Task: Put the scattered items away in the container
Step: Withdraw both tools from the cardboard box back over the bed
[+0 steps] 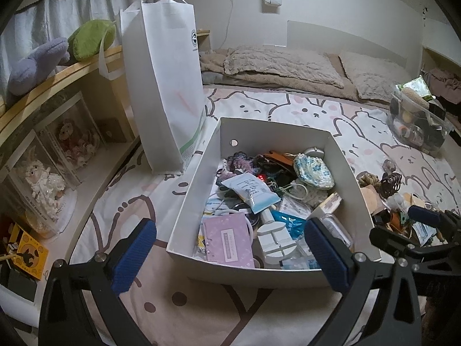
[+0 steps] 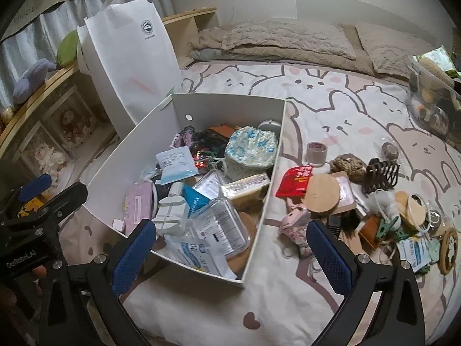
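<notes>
Both the left gripper (image 1: 230,248) and right gripper (image 2: 232,248) stand fully open and empty; carry the right one to the red foil packet (image 2: 294,180) lying just right of the white cardboard box (image 2: 201,103), gripping its edge

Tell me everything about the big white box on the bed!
The white box looks like thin cardboard, open on top with no lid in view. It has a small round hole in its far wall. It sits flat on the bunny bedspread, beside a tall white bag. It is stuffed with packets, pouches and small things.
</notes>
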A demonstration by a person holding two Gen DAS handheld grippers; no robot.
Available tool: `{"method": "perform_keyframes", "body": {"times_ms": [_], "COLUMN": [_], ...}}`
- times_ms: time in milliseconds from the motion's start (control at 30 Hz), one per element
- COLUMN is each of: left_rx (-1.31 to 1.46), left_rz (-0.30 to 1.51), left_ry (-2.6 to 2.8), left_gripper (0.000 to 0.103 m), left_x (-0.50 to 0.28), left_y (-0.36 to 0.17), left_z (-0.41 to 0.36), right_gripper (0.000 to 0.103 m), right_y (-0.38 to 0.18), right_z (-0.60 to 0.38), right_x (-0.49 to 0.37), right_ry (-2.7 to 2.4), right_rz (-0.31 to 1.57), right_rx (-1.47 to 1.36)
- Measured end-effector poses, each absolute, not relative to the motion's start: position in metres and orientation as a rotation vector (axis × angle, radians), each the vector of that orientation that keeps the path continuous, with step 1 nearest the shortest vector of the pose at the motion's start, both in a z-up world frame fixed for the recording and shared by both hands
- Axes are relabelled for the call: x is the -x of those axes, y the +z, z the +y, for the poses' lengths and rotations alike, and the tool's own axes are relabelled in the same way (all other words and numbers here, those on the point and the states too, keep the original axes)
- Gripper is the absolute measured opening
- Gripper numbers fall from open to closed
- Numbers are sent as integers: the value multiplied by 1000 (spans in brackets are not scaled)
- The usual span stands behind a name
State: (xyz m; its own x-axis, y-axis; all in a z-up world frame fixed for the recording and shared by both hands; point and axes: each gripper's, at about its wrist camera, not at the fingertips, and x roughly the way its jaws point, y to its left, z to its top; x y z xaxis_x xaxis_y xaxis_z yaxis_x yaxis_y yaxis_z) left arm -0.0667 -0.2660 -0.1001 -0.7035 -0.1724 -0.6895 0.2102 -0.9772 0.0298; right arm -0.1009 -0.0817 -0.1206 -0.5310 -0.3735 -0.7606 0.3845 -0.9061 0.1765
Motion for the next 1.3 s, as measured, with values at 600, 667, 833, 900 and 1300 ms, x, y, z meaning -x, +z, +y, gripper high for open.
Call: {"method": "perform_keyframes", "body": {"times_ms": [600, 667, 833, 900, 1300], "left_rx": [-1063, -1059, -1050, -1042, -1016], "left_rz": [78, 77, 75, 76, 59], "left_ry": [-2759, -2765, -2784, -2792, -2850], "left_gripper": [103, 103, 103, 103, 103], "left_x": [52, 51, 49, 49, 48], "left_y": [-86, -84, -81, -79, -68], "left_z": [-233, -227, -211, -205, -165], "right_gripper": [103, 103, 103, 103, 103], "right_y": [-99, -96, -88, -86, -81], "right_z": [-19, -9, 14, 21, 71], "right_x": [93, 93, 91, 90, 83], "right_ry": [-2528, -2544, -2579, -2589, -2665], "right_rz": [7, -6, -22, -26, -38], "right_rx": [-1105, -1098, -1073, -1066, -1047]}}
